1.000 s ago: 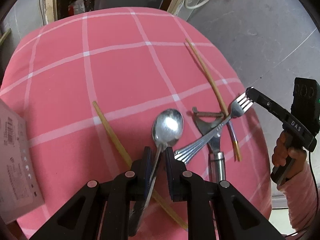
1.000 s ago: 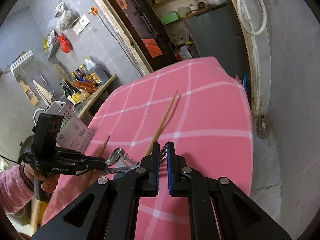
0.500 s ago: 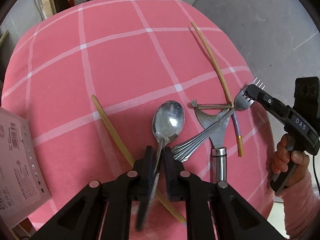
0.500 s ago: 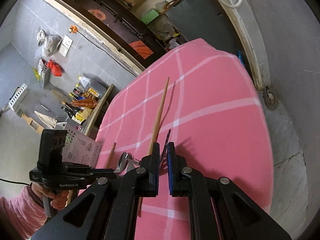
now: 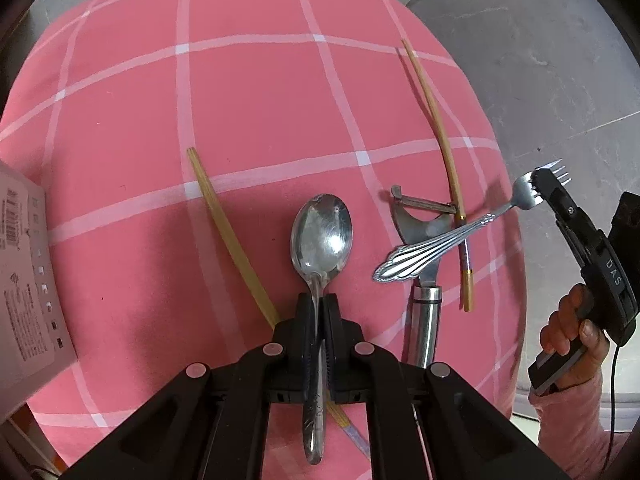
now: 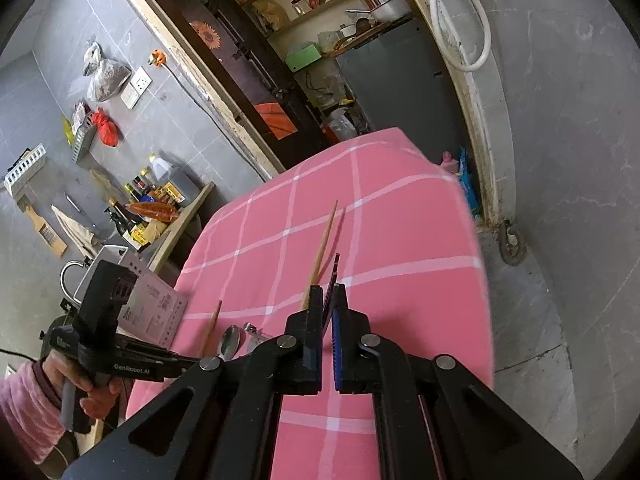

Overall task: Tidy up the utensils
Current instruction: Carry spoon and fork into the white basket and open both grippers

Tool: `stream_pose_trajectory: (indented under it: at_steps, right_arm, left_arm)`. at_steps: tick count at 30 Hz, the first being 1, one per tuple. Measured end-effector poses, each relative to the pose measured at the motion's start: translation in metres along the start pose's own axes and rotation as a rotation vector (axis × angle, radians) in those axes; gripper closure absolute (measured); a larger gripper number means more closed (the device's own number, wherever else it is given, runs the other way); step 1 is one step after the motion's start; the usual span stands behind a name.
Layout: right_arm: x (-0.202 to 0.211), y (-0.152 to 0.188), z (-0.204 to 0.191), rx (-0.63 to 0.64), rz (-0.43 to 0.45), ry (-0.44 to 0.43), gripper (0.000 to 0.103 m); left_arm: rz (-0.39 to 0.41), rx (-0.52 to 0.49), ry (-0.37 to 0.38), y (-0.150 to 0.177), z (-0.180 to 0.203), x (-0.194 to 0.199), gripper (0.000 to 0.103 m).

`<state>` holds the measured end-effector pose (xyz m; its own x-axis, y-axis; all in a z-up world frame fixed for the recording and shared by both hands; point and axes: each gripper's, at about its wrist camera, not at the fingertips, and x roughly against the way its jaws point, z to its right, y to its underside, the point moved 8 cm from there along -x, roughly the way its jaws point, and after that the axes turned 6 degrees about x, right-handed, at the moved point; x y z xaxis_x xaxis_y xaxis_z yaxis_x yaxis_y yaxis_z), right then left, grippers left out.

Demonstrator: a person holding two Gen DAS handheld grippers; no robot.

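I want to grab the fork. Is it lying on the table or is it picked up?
Picked up. The right gripper is shut on the fork at its prongs, and the handle hangs above the peeler.

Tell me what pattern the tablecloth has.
The tablecloth is pink with a grid of white lines, shown best in the left wrist view.

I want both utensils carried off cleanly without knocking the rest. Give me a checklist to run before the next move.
1. Left gripper shut on spoon neck: ok.
2. Right gripper shut on fork head: ok.
3. Fork handle clear of peeler: cannot tell, it crosses over it.
4. Spoon clear of left chopstick: ok at the bowl, handle end hidden.
5. Right chopstick lying untouched: ok.
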<state>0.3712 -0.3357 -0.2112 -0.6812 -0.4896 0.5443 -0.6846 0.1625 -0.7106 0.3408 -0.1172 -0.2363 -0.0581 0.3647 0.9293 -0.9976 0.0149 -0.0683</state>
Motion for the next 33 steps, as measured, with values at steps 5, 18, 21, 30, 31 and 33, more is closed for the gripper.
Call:
stream_pose_trajectory:
  at_steps: [5,18,21,30,31,33]
  right_arm:
    - [0.013,-0.002,0.003,-0.020,0.021,0.001,0.100]
    - [0.070,-0.052,-0.067,0.174,0.133,0.070,0.101]
    - [0.084,-0.069,-0.094,0.212,0.165,0.056,0.101]
    - [0.102,-0.120,-0.209,0.349,0.273,-0.035,0.101]
    - [0.101,-0.122,-0.218,0.357,0.279,-0.043,0.101]
    - [0.099,-0.128,-0.244,0.379,0.298,-0.072,0.101]
  left_arm:
    - [0.044,-0.029,-0.032,0.000,0.006,0.001,0.097]
    - [0.537,-0.028,0.128,0.024,0.028,0.106,0.098]
    - [0.658,-0.046,0.123,0.028,0.020,0.156,0.098]
    - [0.880,-0.030,0.098,0.026,-0.004,0.254,0.098]
    - [0.903,-0.026,0.091,0.025,-0.011,0.265,0.098]
    - [0.947,-0.018,0.074,0.024,-0.022,0.285,0.098]
